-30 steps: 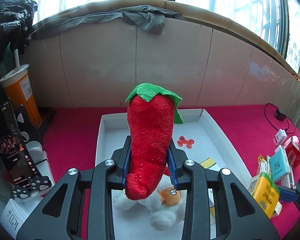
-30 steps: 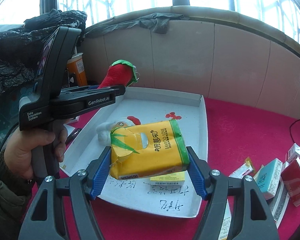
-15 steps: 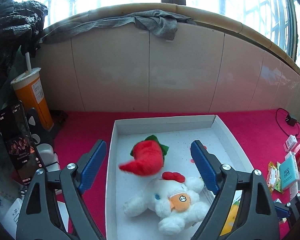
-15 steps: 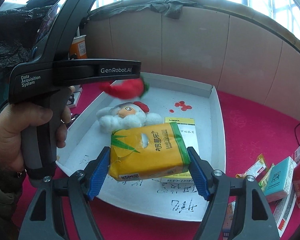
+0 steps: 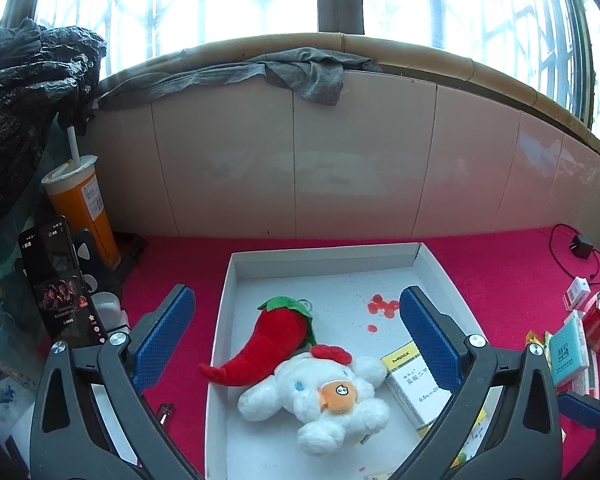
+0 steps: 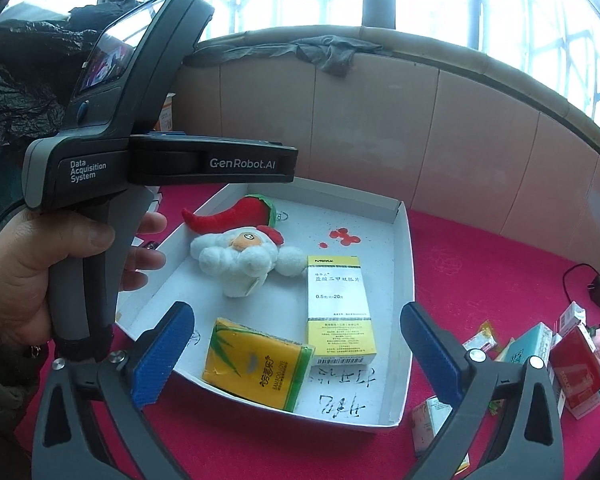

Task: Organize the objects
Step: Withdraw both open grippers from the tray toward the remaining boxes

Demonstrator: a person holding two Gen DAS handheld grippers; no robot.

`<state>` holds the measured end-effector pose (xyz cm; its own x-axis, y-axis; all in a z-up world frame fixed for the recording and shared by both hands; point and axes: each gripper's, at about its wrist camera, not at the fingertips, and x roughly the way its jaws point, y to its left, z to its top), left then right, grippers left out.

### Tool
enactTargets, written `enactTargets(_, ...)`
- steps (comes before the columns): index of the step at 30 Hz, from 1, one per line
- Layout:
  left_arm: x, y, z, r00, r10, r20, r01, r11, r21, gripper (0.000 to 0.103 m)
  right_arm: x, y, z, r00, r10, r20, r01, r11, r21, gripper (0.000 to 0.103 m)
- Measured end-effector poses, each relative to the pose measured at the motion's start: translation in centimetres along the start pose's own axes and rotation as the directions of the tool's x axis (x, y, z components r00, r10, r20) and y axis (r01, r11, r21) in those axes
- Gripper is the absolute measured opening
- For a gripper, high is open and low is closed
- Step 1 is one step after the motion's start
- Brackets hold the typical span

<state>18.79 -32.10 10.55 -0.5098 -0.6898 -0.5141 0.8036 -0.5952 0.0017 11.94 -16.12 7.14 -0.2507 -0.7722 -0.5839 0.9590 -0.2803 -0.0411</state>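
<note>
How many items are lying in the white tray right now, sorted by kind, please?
Plush toys: 2, the red chili plush and the white plush doll
Medicine boxes: 1, the white and yellow medicine box
Tissue packs: 1, the yellow tissue pack
Total: 4 in the white tray

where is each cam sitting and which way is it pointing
Left wrist: on the left tongs, facing forward and down into the white tray; only its own opening blue fingers show.
Right wrist: on the right tongs, facing the tray from its near right corner; its opening fingers and the left hand show.
Shared: tray, chili plush, white plush, medicine box.
</note>
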Motion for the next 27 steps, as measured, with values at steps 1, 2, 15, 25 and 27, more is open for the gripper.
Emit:
enactTargets(1,-0.2,-0.2,0.0,1.0,-0.007,0.002,0.007,1.0,-0.003,0.103,-0.2,-0.2,-0.1,1.0,-0.001,0.0,0.001,1.0,0.006,0.103)
enactTargets(2,-0.5,-0.3,0.0,1.0,-0.014,0.004,0.014,1.0,-0.008,0.103,-0.3,-0.4,-0.2,1.0,-0.002,-0.001,0.002,1.0,0.013,0.103)
enactTargets(15,-2.6,-4.7,-1.7,0.989,-0.147,-0.025,0.147,0.989,0.006,0.103,-4.0,-6.7,-2.7,0.996,-0.089,0.028,0.083,0.981,0.175,0.103)
enactTargets(25,-3.2,-11.4,-4.5,0.962,-0.252,-0.102,0.265,0.954,0.138,0.103,-7.7,-16.7,-8.2,0.966,-0.254,-0.042,0.249,0.88,0.404,0.103)
enactTargets(27,-3.3,-12.9,-5.2,0.951,-0.279,-0.133,0.3,0.939,0.171,0.103,-7.9,-18.1,-9.4,0.963,-0.261,-0.067,0.264,0.861,0.434,0.103)
